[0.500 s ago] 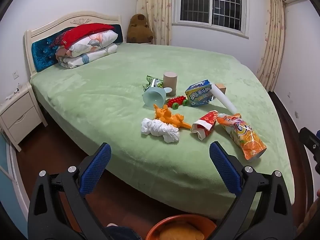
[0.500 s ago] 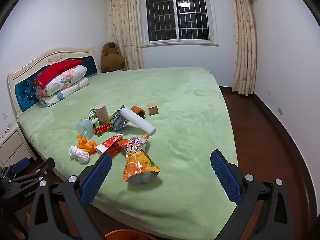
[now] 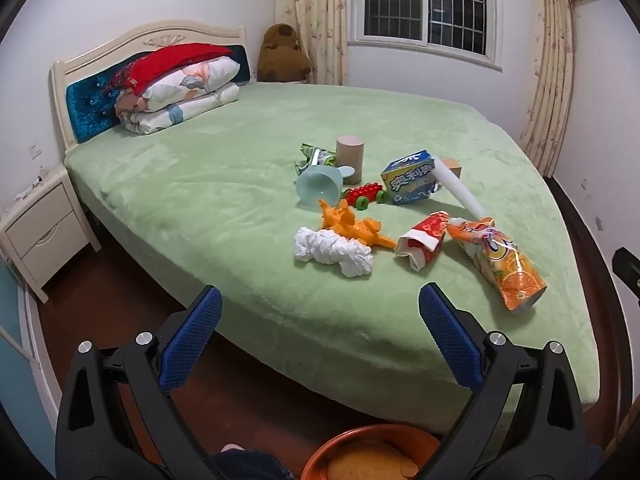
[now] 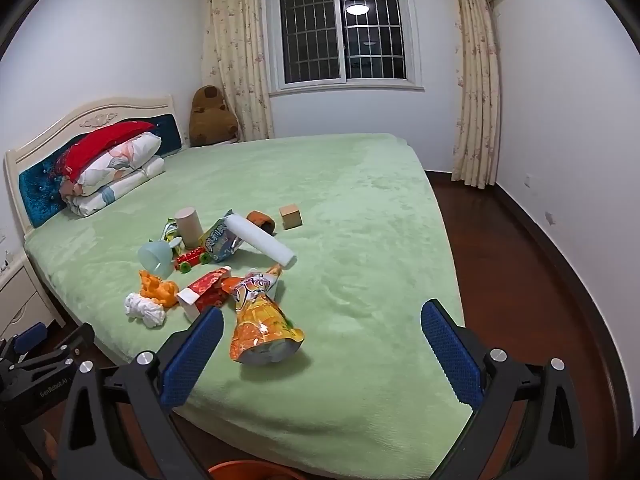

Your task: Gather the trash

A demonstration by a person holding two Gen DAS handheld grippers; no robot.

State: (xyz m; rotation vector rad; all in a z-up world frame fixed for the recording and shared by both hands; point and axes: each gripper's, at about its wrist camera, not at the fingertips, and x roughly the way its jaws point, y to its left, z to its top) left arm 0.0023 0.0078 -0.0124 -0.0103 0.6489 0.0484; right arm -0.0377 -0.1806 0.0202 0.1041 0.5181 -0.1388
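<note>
Litter lies on the green bed (image 3: pixel 224 184): a crumpled white tissue (image 3: pixel 332 252), a red wrapper (image 3: pixel 420 240), an orange snack bag (image 3: pixel 500 264), a blue box (image 3: pixel 408 180) and a green wrapper (image 3: pixel 314 156). My left gripper (image 3: pixel 320 312) is open and empty, off the bed's near edge in front of the tissue. My right gripper (image 4: pixel 322 330) is open and empty, just short of the orange snack bag (image 4: pixel 262 320). The tissue (image 4: pixel 144 308) and red wrapper (image 4: pixel 204 292) lie left of it.
Toys sit among the litter: an orange dinosaur (image 3: pixel 352 226), a red train (image 3: pixel 362 196), a teal cup (image 3: pixel 318 190), a cardboard cylinder (image 3: pixel 350 156), a white foam roll (image 4: pixel 262 244), a wooden cube (image 4: pixel 291 216). An orange bin (image 3: pixel 372 456) is below the grippers. A nightstand (image 3: pixel 40 224) stands left.
Both grippers have edged slightly toward the bed. Nothing on the bed has moved.
</note>
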